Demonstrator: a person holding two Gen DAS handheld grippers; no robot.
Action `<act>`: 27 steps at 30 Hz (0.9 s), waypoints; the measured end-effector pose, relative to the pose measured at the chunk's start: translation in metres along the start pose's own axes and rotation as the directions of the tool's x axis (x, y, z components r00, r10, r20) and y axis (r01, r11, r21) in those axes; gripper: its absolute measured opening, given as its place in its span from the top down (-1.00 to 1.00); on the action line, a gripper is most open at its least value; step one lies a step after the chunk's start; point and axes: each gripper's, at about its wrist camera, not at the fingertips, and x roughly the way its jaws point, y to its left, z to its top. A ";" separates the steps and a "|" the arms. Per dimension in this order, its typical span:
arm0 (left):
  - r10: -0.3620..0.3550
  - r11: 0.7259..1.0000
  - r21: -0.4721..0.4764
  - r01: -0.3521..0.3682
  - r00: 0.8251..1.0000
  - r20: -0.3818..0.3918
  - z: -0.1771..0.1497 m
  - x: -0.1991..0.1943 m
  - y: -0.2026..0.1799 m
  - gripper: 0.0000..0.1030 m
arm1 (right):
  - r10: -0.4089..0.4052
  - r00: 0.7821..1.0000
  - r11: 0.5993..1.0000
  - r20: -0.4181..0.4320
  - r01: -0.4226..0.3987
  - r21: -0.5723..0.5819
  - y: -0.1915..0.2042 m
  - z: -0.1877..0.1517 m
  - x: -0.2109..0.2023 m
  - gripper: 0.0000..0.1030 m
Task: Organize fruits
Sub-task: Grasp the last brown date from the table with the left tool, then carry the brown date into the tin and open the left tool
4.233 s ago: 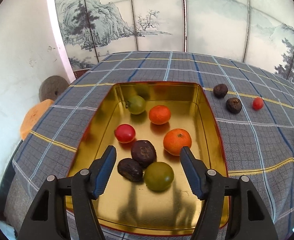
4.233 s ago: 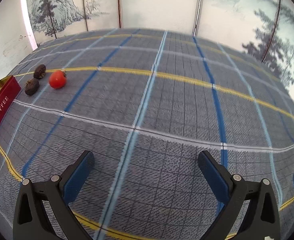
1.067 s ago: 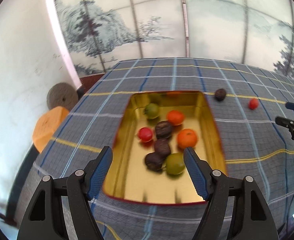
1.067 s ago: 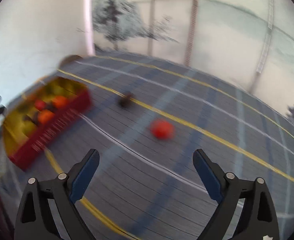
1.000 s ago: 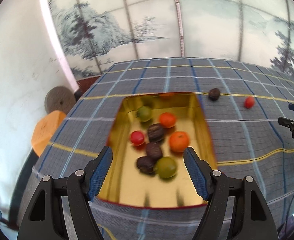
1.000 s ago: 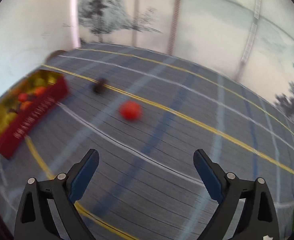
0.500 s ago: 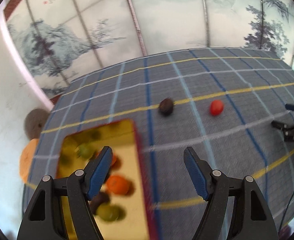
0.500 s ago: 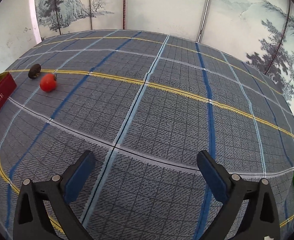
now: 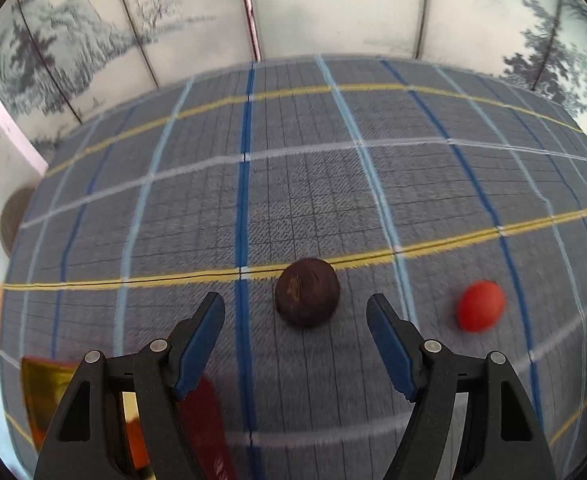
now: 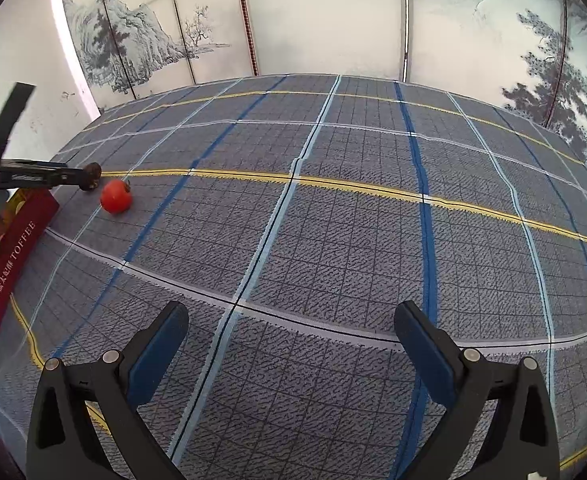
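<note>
the left gripper [image 9: 295, 312] had swung off the gold tin [image 9: 39, 392] since half a second earlier; now a dark wrinkled fruit [image 9: 307, 292] lay just ahead between its half-open, empty jaws, the red tomato [image 9: 480, 306] at three o'clock of it. the right gripper [image 10: 291, 330] had just been opening, jaws wide over bare checked cloth [image 10: 333, 240]. the tin's red side read "toffee".

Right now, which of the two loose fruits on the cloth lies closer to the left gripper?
The dark brown fruit, just ahead of the open left gripper; the red fruit sits off to its right.
</note>
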 end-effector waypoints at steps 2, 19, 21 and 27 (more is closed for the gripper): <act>-0.014 1.000 -0.023 0.013 0.999 -0.043 0.004 0.015 0.003 -0.21 | 0.005 1.000 1.000 0.003 -0.005 -0.006 0.002 0.000 0.000 -0.97; -0.009 1.000 -0.024 0.013 0.985 0.175 -0.090 -0.111 -0.059 0.31 | -0.073 0.995 0.995 -0.063 0.068 -0.077 0.018 0.000 0.015 -1.00; -0.007 0.999 -0.038 0.014 0.982 0.190 -0.102 -0.123 -0.060 0.31 | -0.069 0.996 0.995 -0.063 0.064 -0.073 0.017 0.000 0.015 -1.00; 0.030 0.999 -0.026 -0.025 0.976 0.214 -0.133 -0.149 -0.060 0.31 | -0.069 0.996 0.995 -0.063 0.065 -0.073 0.015 -0.001 0.015 -1.00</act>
